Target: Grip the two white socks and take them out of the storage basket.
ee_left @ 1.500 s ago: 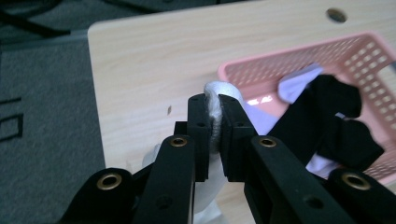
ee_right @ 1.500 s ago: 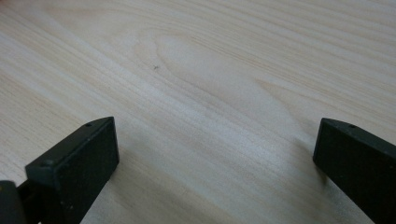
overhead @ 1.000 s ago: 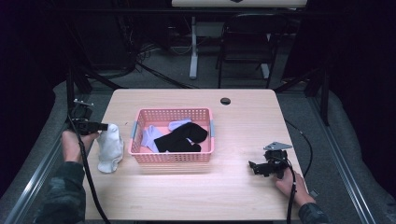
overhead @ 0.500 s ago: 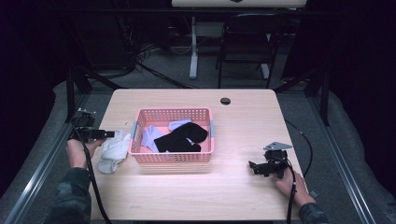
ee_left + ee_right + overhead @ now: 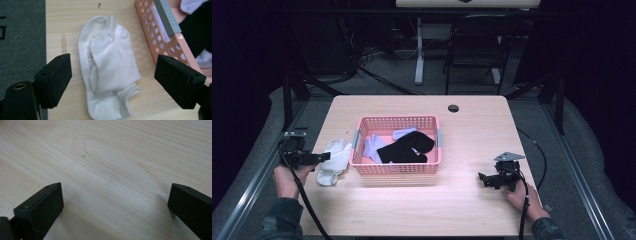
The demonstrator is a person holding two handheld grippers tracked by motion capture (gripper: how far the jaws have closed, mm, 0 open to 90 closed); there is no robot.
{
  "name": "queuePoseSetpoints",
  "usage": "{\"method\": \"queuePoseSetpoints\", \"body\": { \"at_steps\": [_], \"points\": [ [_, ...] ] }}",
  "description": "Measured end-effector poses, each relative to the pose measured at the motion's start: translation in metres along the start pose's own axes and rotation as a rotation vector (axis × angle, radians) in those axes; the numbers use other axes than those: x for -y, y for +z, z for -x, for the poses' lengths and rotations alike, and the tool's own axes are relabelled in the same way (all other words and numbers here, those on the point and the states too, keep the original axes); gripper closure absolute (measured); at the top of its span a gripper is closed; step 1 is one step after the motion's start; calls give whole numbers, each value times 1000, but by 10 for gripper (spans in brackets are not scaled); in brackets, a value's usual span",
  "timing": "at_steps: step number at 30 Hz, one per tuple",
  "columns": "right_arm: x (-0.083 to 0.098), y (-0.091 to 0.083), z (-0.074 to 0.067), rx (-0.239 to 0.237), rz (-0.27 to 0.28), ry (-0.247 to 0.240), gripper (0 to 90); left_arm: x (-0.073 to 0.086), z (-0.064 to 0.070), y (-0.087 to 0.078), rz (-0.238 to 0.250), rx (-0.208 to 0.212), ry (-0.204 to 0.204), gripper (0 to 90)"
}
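Observation:
A white sock (image 5: 333, 161) (image 5: 107, 72) lies crumpled flat on the table just left of the pink basket (image 5: 362, 167). My left gripper (image 5: 326, 156) (image 5: 113, 82) hovers over its left side, open; its jaws have just been opening and stand apart from the cloth, touching nothing. The basket (image 5: 162, 42) holds a black sock (image 5: 407, 148) and light-coloured socks (image 5: 374, 146). My right gripper (image 5: 482, 177) (image 5: 115, 207) rests open on bare wood at the table's right front, nothing between its jaws.
The wooden table (image 5: 462, 210) has a dark round hole (image 5: 453, 108) near its far edge. Its left edge (image 5: 45, 37) runs close beside my left gripper, with grey floor beyond. Chairs and stands fill the dark background.
The white sock hung upright from my left gripper a second ago; it now lies flat on the table. The left gripper has opened and drawn back to the left. The right gripper stayed still.

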State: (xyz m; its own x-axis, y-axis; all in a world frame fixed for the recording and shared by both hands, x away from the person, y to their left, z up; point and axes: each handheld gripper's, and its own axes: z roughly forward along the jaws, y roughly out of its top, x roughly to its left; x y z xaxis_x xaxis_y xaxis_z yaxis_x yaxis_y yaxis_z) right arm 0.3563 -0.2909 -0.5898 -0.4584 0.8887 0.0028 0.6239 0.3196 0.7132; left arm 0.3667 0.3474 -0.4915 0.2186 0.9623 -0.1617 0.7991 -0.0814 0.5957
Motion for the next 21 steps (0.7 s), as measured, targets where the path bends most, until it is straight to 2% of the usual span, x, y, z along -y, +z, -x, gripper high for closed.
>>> {"method": "queuePoseSetpoints", "body": {
  "at_steps": [1, 7, 17, 19, 21],
  "points": [
    [0, 0, 0, 0, 0, 0, 0, 3, 2, 0, 1, -8, 10, 144],
    [0, 0, 0, 0, 0, 0, 0, 20, 8, 1, -17, 2, 17, 114],
    [0, 0, 0, 0, 0, 0, 0, 48, 13, 1, -32, 3, 2, 95],
    [0, 0, 0, 0, 0, 0, 0, 53, 14, 2, -24, 13, 8, 77],
    [0, 0, 0, 0, 0, 0, 0, 58, 15, 2, -15, 4, 27, 39]
  ]
}}
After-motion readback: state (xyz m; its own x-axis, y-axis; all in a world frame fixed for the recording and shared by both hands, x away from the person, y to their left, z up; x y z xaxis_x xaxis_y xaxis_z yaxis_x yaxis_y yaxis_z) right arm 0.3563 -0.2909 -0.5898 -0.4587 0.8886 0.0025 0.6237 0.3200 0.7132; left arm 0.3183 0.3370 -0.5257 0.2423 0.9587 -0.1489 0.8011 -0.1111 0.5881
